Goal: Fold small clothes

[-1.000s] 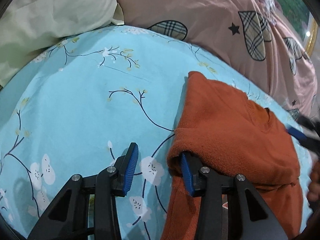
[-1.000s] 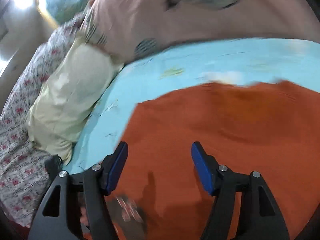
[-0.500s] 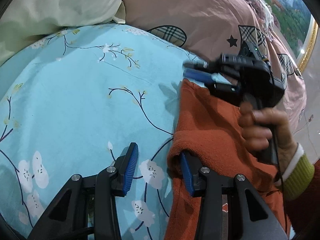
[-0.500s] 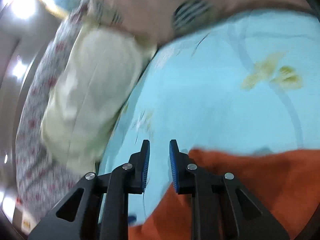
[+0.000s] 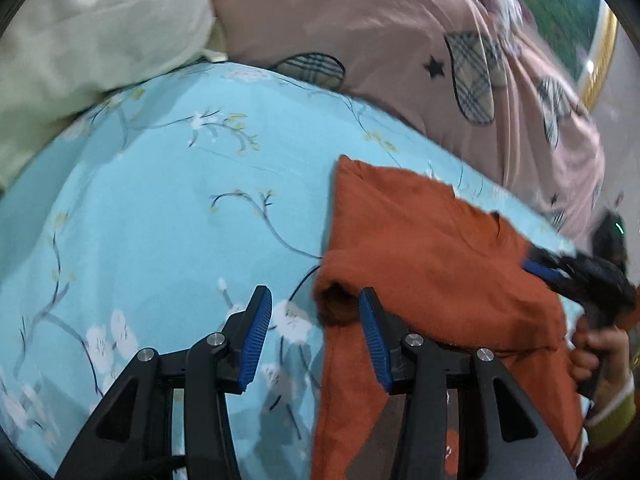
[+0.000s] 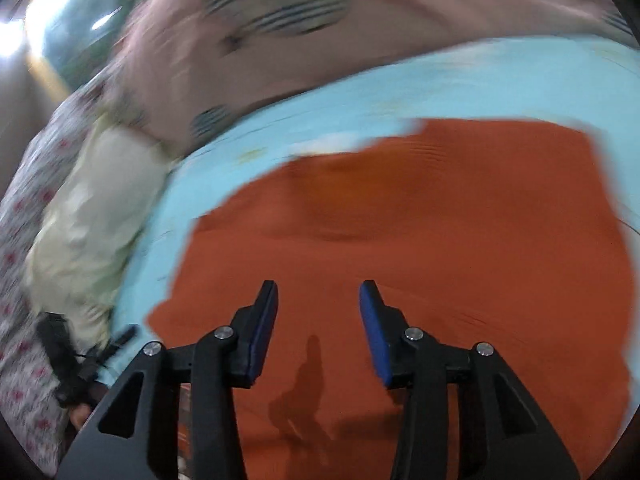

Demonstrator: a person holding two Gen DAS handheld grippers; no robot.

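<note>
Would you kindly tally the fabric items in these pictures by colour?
Orange garment: 1
Light blue floral sheet: 1
Pink quilt with plaid patches: 1
Pale cream pillow: 1
White cloth with red flowers: 1
Total: 5

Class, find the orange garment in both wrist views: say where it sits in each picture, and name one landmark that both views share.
Left wrist view: the orange garment fills the lower right, its rolled edge at the left gripper's right finger.
Right wrist view: the orange garment covers the centre and lower right, under the open right gripper.
Shared landmark: the pale cream pillow, beside the blue floral sheet.
</note>
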